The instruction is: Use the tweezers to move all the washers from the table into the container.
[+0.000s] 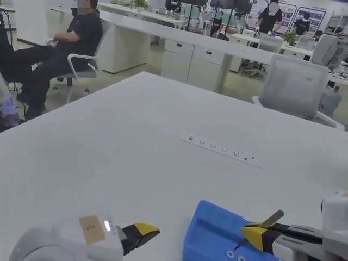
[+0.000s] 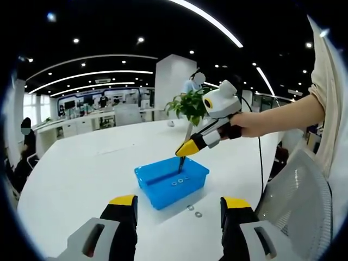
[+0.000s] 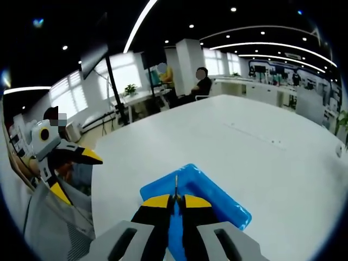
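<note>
Right claw (image 3: 175, 201) is pinched tight on the tweezers (image 3: 175, 184), tips pointing down into the blue container (image 2: 163, 197), where some washers (image 2: 180, 181) lie. Two loose washers (image 2: 198, 215) sit on the tabletop (image 2: 81, 168) just beside it. Left claw (image 2: 179, 201) gapes wide, holding nothing

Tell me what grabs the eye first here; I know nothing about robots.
The bright blue container stands out on the wide white table, with a few washers inside it. Over it the yellow-tipped right gripper pinches thin tweezers that point down into the container. Two loose washers lie on the table just beside the container, in front of the open left gripper.
</note>
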